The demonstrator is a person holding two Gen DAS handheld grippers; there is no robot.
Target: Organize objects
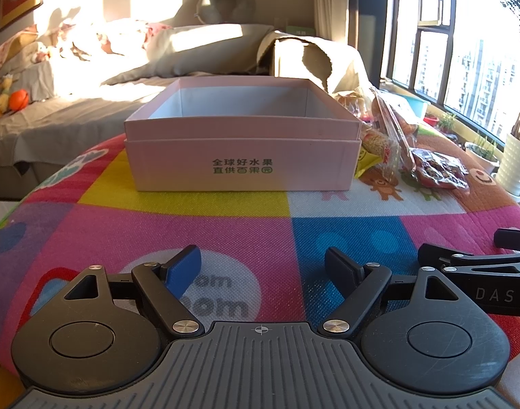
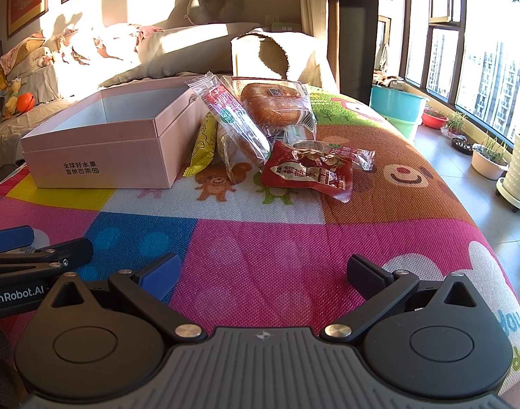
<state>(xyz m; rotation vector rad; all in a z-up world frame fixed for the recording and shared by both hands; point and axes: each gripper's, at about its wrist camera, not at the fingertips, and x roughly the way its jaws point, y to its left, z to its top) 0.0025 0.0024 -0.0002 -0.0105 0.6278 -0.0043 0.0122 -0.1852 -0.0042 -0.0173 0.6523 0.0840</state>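
An open, empty pink box (image 1: 241, 167) with green characters stands on the colourful mat; it also shows in the right wrist view (image 2: 103, 156) at left. Right of it lies a pile of snack packets: a red packet (image 2: 307, 172), a wrapped bread bun (image 2: 275, 104), a long clear packet (image 2: 234, 116) leaning on the box, and a yellow packet (image 2: 202, 146). The pile shows in the left wrist view (image 1: 406, 143) too. My left gripper (image 1: 265, 266) is open and empty, low over the mat before the box. My right gripper (image 2: 265, 272) is open and empty, short of the packets.
The mat (image 2: 277, 238) covers a rounded table that drops off at right (image 2: 491, 238). A sofa with bedding (image 1: 106, 68) stands behind. Basins (image 2: 396, 102) and plant pots (image 2: 488, 160) sit on the floor by the window. The right gripper's finger (image 1: 464, 262) lies beside my left one.
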